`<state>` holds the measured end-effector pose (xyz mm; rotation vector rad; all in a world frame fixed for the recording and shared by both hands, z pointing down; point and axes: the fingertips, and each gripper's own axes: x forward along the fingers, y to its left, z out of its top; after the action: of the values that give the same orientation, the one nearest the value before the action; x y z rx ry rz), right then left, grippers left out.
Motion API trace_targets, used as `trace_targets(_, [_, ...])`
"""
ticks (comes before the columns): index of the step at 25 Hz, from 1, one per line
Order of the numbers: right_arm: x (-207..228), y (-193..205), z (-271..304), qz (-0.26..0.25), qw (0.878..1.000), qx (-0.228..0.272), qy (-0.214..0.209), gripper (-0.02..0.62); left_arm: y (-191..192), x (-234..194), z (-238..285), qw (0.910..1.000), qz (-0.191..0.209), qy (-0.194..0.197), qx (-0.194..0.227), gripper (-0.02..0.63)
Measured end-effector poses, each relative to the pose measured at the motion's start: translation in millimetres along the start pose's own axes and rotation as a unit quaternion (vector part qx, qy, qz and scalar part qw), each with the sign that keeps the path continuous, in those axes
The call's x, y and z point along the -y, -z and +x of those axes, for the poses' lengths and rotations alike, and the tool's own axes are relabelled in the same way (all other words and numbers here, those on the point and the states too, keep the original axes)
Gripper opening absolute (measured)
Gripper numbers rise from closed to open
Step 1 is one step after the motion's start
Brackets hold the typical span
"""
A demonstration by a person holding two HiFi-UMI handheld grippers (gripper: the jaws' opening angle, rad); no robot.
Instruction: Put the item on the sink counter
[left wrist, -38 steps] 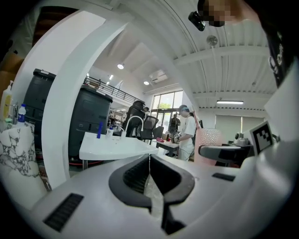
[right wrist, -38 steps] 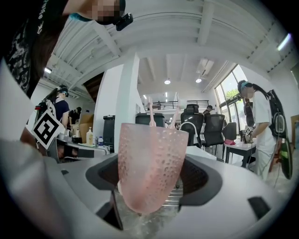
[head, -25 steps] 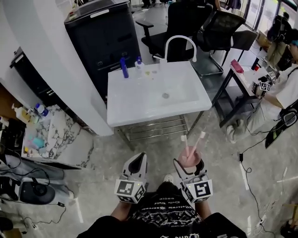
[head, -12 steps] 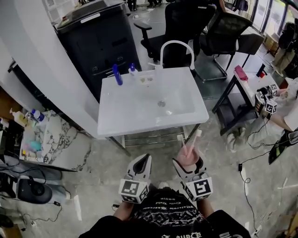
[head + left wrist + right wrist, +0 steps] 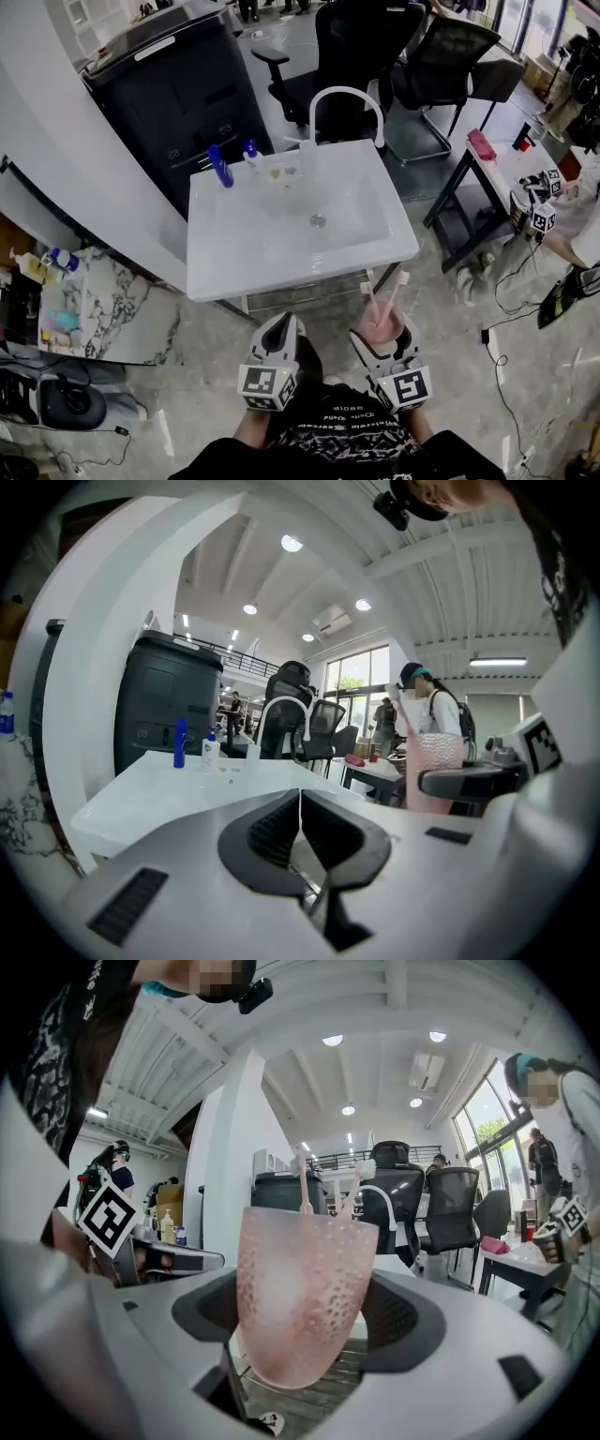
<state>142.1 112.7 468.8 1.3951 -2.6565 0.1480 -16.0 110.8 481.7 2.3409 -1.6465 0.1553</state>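
Two toothbrushes (image 5: 374,295) stand in the pink cup (image 5: 300,1288), which is pinched between the jaws of the right gripper (image 5: 382,326). The left gripper (image 5: 278,330) has its jaws pressed together, empty. Ahead of both jaw tips, apart from them, runs the front edge of the sink surface (image 5: 225,253), with open floor (image 5: 211,323) to the left of the jaws.

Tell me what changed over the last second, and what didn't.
The left gripper and right gripper moved toward the sink counter; the gap to its front edge narrowed. Nothing was taken or released: the right stays closed on the pink cup holding toothbrushes, the left stays shut and empty. The blue bottle by the faucet is unmoved.
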Motion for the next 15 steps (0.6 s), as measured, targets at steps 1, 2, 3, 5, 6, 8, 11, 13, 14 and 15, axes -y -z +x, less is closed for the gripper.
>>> trace_targets(1, [3.0, -1.3, 6.2, 0.002, 1.000, -0.003, 0.006, 0.370, -2.2, -11.6, 6.8, 1.0000, -0.005, -0.006, 0.000, 0.009])
trace_targets(2, [5.7, -4.0, 13.1, 0.004, 1.000, -0.002, 0.011, 0.370, -6.2, -22.0, 13.9, 0.9999, -0.008, -0.009, 0.002, 0.009])
trace_targets(3, [9.1, -6.2, 20.1, 0.006, 1.000, 0.001, 0.014, 0.370, -10.8, -30.5, 22.2, 0.9999, -0.009, -0.009, 0.005, 0.009])
trace_targets(5, [19.8, -7.1, 35.9, 0.005, 1.000, 0.004, 0.020, 0.370, -19.7, -44.1, 42.9, 0.9999, -0.004, -0.006, 0.010, 0.009])
trace_targets(6, [25.1, -7.5, 45.2, 0.003, 1.000, 0.003, 0.023, 0.370, -23.8, -51.1, 54.0, 0.9999, 0.001, -0.004, 0.010, 0.009])
trace_targets(8, [31.1, -11.1, 63.8, -0.002, 1.000, -0.001, 0.027, 0.370, -32.6, -64.5, 73.8, 0.9999, 0.009, 0.001, 0.009, 0.009])
trace_targets(11, [39.4, -21.1, 89.7, -0.010, 0.999, -0.018, 0.043, 0.370, -45.5, -76.7, 102.3, 0.9997, 0.009, 0.020, 0.010, 0.009])
trace_targets(13, [46.8, -26.4, 107.9, -0.010, 0.998, -0.028, 0.059, 0.370, -52.5, -82.6, 121.7, 0.9993, 0.008, 0.036, 0.009, 0.009])
trace_targets(14, [49.0, -29.8, 117.2, -0.008, 0.997, -0.029, 0.064, 0.370, -55.6, -86.2, 130.9, 0.9990, 0.010, 0.044, 0.008, 0.009])
trace_targets(15, [50.0, -33.0, 126.3, -0.005, 0.997, -0.028, 0.067, 0.370, -58.4, -90.5, 139.7, 0.9986, 0.013, 0.050, 0.006, 0.009])
